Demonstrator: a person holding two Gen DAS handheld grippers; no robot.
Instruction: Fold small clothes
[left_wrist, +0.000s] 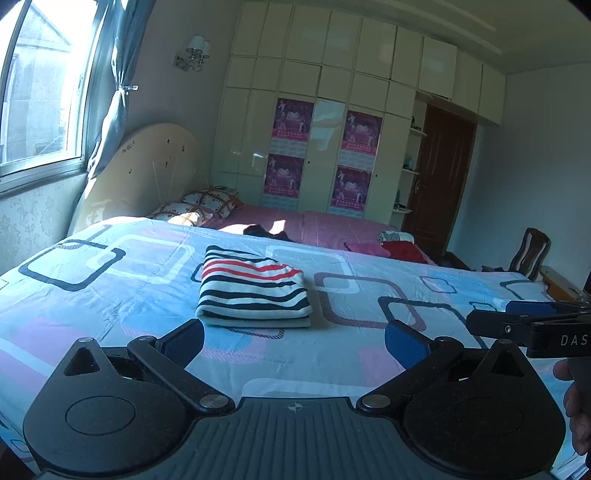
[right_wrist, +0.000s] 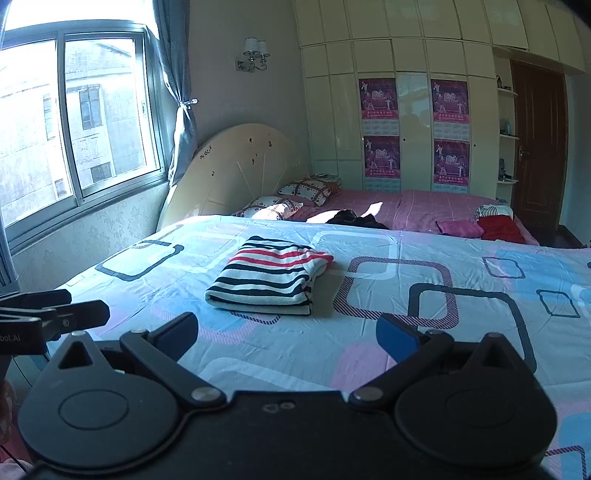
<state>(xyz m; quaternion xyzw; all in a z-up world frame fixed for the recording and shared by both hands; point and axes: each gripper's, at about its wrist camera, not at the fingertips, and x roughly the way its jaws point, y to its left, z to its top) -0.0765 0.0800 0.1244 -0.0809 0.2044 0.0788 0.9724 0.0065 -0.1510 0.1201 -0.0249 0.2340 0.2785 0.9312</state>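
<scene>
A small striped garment (left_wrist: 253, 288), white with dark and red stripes, lies folded into a neat rectangle on the patterned sheet (left_wrist: 110, 295). It also shows in the right wrist view (right_wrist: 269, 280). My left gripper (left_wrist: 293, 341) is open and empty, held back from the garment's near edge. My right gripper (right_wrist: 286, 336) is open and empty, also short of the garment. The right gripper's fingers (left_wrist: 517, 321) show at the right edge of the left wrist view. The left gripper's fingers (right_wrist: 55, 310) show at the left edge of the right wrist view.
A pink bed (right_wrist: 424, 206) lies beyond, with pillows (right_wrist: 306, 190), a dark garment (right_wrist: 354, 219), and pink and red clothes (right_wrist: 480, 227). A window (right_wrist: 74, 118) is at the left, wardrobes (right_wrist: 406, 110) and a door (right_wrist: 539, 147) at the back, a chair (left_wrist: 528, 254) at the right.
</scene>
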